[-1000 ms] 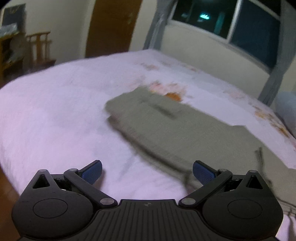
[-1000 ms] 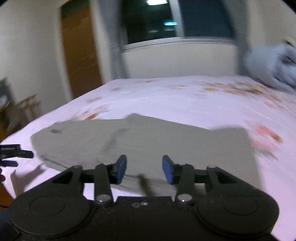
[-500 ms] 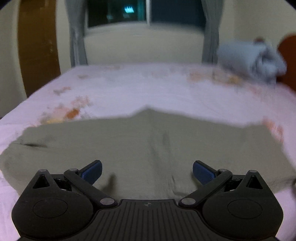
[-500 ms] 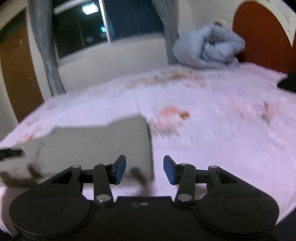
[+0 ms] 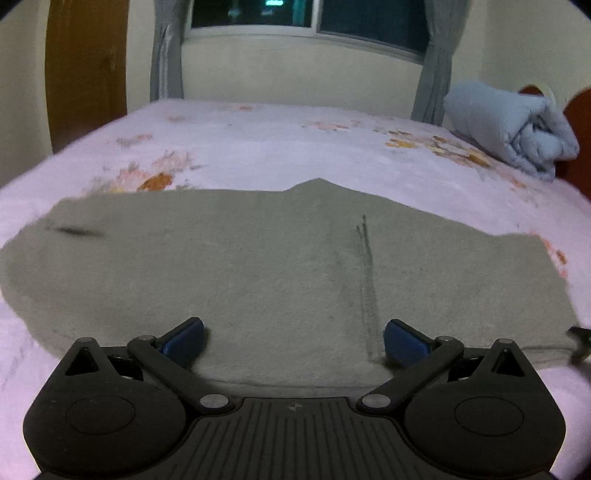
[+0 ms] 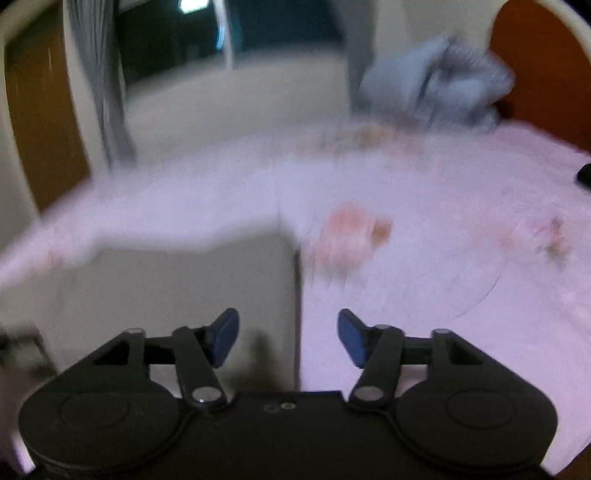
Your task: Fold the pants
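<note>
Both claws hang released and empty, the left gripper (image 5: 293,341) spread wide and the right gripper (image 6: 288,339) opening toward the end edge at its 11 o'clock, over olive pants (image 5: 258,273) lying flat on the pink bedspread (image 5: 277,147), seemingly halved lengthwise, crosswise folds remaining.

A wide bed (image 5: 280,147) fills the room, covered by a pale pink sheet printed with orange flowers. Behind it a cream wall (image 5: 295,70) carries a dark night-time window (image 5: 295,14) framed by grey curtains (image 5: 166,55). A brown wooden door (image 5: 86,70) stands at the left. A rolled light-blue quilt (image 5: 509,129) lies at the bed's far right, beside a reddish-brown headboard (image 6: 546,62).
</note>
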`<state>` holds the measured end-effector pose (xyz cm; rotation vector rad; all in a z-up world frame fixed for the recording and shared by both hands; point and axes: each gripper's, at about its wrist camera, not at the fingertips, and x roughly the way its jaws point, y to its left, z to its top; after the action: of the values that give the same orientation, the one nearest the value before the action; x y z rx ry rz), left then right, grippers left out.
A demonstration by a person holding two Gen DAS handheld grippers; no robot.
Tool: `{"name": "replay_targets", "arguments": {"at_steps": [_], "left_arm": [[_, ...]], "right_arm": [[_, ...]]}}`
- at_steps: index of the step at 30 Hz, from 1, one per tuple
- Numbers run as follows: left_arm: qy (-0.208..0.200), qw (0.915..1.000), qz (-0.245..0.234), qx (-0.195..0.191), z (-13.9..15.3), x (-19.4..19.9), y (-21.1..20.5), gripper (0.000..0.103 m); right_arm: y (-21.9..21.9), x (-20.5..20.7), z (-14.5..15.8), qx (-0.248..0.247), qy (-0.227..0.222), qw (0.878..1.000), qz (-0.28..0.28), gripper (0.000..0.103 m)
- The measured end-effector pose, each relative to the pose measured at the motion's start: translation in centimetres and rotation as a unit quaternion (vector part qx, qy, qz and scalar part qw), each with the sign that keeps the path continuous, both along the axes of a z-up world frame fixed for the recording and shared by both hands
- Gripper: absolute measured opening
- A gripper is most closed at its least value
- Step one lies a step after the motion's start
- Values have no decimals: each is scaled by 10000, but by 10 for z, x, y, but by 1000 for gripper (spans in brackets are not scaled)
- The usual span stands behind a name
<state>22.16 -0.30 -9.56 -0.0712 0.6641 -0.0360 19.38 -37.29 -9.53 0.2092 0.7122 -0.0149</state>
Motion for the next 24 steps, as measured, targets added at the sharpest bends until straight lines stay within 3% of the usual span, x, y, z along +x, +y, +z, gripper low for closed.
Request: {"name": "replay_targets", "arguments": {"at_steps": [2,7,10,12,15,16,17,19,24], "left_arm": [[-245,9995,193,96,12,-13,23,103],[-300,9947,962,-183,16,-34,111,103],[-253,9861,1458,-750,6,-36,163,103],[-241,9769,1635,-1351,-5,-34,191,103],[-179,9523,1754,-2489,-32,-26,225,102],[-152,9469,1790,-2665,-40,-22,232,100],[-171,9424,1790,-2820,-45,-18,238,94],[-227,9368,1717,-3040,-55,-10,244,91],[-283,9368,1524,-3138,-68,5,242,90]], "right_arm": [[-13,-13,6,466,-421,9979,-159,53],[-13,-36,26,379,-1103,9931,-143,57],[2,-37,31,363,-1214,9919,71,59],[17,-35,31,386,-1156,9920,324,58],[39,-32,30,359,-1092,9914,627,59],[45,-32,31,355,-1078,9912,681,59],[50,-33,32,343,-1066,9911,724,59],[61,-35,34,273,-1091,9905,785,60],[99,-25,32,0,-1083,9919,661,61]]}}
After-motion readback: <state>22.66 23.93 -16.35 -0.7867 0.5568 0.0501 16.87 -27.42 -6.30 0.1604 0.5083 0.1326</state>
